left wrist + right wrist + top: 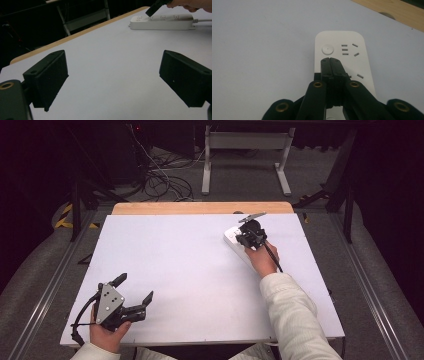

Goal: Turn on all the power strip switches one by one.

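My right gripper [331, 60], jaws clenched on nothing, hangs over the power strip [359, 62] near the table's [175, 265] far right, just short of its round button [328, 49]; pressing it remains. My left gripper [135, 289] rests released, well apart.

light: even, from overhead, white surface [190, 270] bright | surroundings: dark, floor dim | shadows: faint, soft | glare: none | blur: near jaws soft in both gripper views | overall slightly grainy
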The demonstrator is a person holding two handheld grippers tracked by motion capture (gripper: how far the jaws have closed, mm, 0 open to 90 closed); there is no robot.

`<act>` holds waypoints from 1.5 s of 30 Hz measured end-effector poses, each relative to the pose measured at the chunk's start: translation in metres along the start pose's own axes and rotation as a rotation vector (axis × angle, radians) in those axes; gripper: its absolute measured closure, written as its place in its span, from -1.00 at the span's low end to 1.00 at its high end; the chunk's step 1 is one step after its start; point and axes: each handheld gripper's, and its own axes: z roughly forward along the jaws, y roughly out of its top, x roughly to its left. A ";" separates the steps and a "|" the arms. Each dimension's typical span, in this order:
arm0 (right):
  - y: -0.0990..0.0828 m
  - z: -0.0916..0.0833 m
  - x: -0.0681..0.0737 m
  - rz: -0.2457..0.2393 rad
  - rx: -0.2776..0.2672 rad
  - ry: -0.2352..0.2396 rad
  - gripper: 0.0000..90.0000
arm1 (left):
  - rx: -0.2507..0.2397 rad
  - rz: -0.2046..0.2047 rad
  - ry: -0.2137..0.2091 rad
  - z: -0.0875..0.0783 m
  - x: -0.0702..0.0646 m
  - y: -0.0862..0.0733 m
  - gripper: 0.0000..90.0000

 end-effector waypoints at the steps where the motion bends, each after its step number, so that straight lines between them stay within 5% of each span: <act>1: 0.000 0.001 0.000 -0.004 0.008 -0.002 1.00 | 0.000 0.000 0.000 0.000 0.000 0.000 -0.81; 45: -0.008 0.010 0.004 0.026 0.013 -0.031 1.00 | -0.008 0.000 -0.006 -0.001 -0.001 0.000 -0.81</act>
